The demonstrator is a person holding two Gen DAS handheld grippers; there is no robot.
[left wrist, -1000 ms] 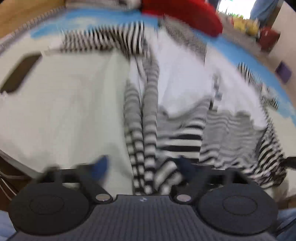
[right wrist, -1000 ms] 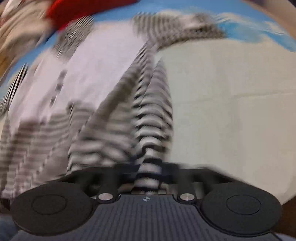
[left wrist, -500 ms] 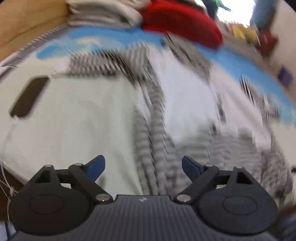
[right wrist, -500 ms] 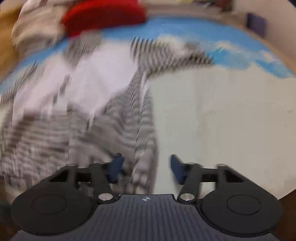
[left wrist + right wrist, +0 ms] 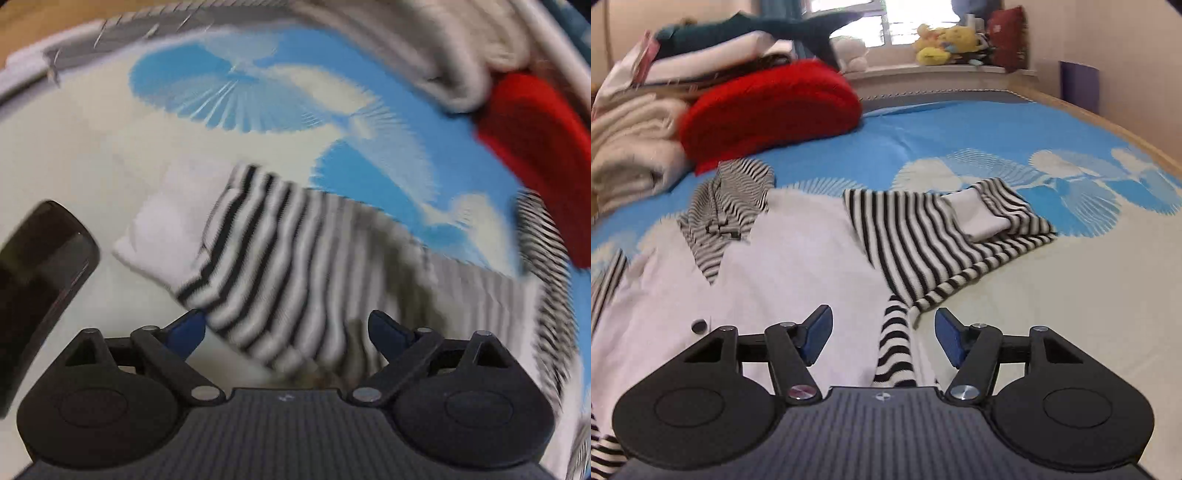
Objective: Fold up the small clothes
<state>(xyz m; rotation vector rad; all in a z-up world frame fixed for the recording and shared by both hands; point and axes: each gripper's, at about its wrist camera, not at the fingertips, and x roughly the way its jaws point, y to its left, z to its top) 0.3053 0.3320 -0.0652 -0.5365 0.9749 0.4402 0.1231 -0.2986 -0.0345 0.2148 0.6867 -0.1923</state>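
A small white garment (image 5: 798,258) with black-and-white striped sleeves and collar lies flat on the bed. Its striped sleeve (image 5: 942,236) with a white cuff (image 5: 979,218) lies folded back at the right. My right gripper (image 5: 882,338) is open just above the garment, with a narrow striped strip (image 5: 894,347) between its fingers, not gripped. In the blurred left wrist view the same striped sleeve (image 5: 288,269) and white cuff (image 5: 162,240) lie ahead. My left gripper (image 5: 286,332) is open over the sleeve's near edge and holds nothing.
The bed has a blue and cream sheet (image 5: 960,140). A red cushion (image 5: 768,107) and folded white blankets (image 5: 631,147) stand at the back left. A dark flat object (image 5: 37,280) lies at the left in the left wrist view. Soft toys (image 5: 945,46) sit on the windowsill.
The right gripper was shut on the striped strip a second ago and has opened and let it go. The left gripper has stayed open and swung left toward the folded sleeve.
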